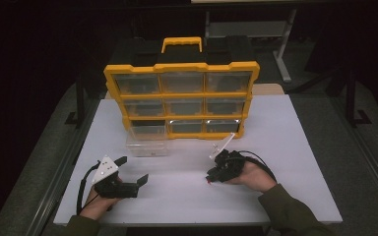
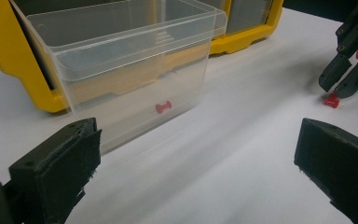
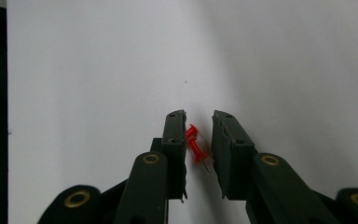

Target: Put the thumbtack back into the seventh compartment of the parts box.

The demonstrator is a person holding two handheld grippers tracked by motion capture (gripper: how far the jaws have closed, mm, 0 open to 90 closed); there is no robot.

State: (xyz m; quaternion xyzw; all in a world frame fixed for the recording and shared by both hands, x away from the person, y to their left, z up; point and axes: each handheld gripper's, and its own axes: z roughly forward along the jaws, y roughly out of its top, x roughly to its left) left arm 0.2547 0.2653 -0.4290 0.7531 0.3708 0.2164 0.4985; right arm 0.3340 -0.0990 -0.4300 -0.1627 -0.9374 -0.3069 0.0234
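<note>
Pushpin (image 3: 196, 148) lies on the table (image 3: 98, 70) between the right gripper (image 3: 199, 122) jaws, nearly closed but not clamping yet (left gripper (image 2: 196, 154) wide apart); off-centre squeeze could flick it away.

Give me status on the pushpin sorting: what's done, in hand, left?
Done: one clear drawer is pulled out of the yellow organizer and already holds a red pushpin. In hand: the right gripper has a second pushpin between its nearly closed fingers, on the table; a firm pinch isn't clear. The left gripper waits open. Left: lift the pin, drop it in the drawer, presumably slide the drawer back.
</note>
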